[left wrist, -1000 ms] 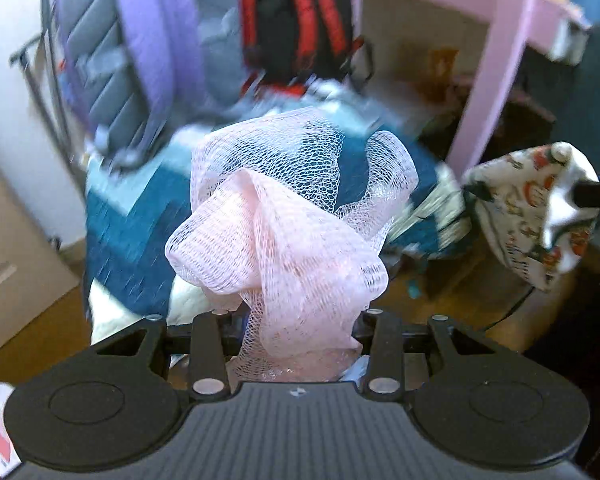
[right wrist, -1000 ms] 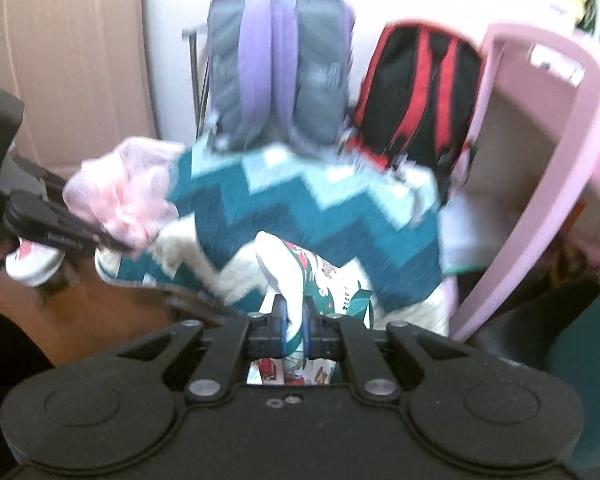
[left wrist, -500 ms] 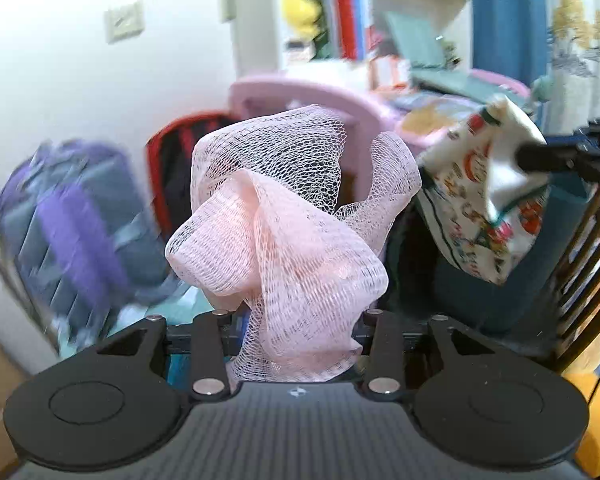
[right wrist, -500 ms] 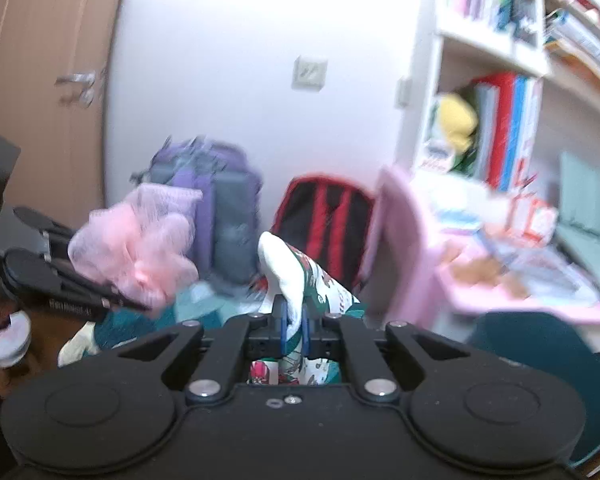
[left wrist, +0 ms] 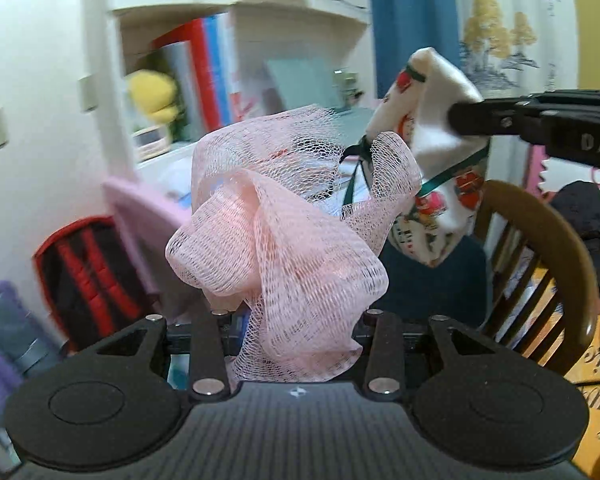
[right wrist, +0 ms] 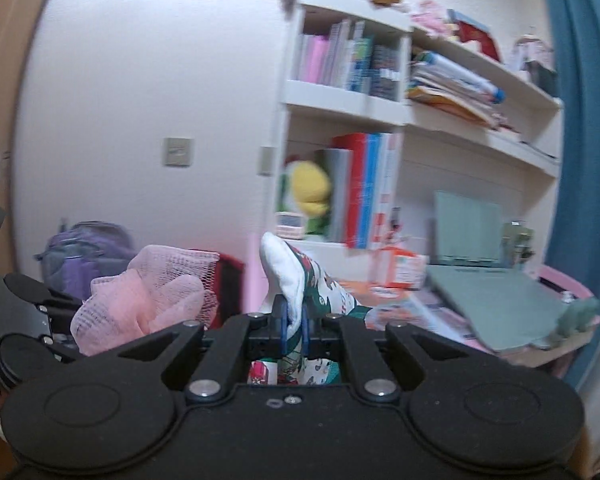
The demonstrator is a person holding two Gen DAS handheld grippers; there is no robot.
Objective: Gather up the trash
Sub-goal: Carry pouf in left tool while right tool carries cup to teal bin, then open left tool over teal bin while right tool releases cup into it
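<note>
Left gripper [left wrist: 296,332]: jaws partly apart, pinching a bunched pink mesh net [left wrist: 284,240]; the net billows up and forward from between the fingers, held clear in the air; the fingertips themselves are hidden under the mesh.

Right gripper [right wrist: 292,324]: blue pads [right wrist: 283,326] pressed nearly together on a fold of a printed cloth bag [right wrist: 300,280]; white lining turned up above the pads, red-and-green print hanging below and ahead; in the left wrist view the same bag [left wrist: 432,184] hangs from the black fingers entering from the right, a green ribbon [left wrist: 444,178] trailing across it, the bag just beside the net's right edge.

Seen from the right wrist view: the net [right wrist: 148,300] and the left gripper [right wrist: 40,320] at lower left, well apart from the right one's pads.

Surroundings, outward: pink desk [right wrist: 560,284] with a grey-green laptop [right wrist: 488,280] on it; white bookshelf [right wrist: 340,100] holding books and a yellow plush toy [right wrist: 310,192]; blue curtain [right wrist: 580,120] at right; purple backpack [right wrist: 84,252] and red-and-black backpack [left wrist: 88,272] against the white wall; wooden chair back [left wrist: 552,248] at right of the left wrist view; background blurred.
</note>
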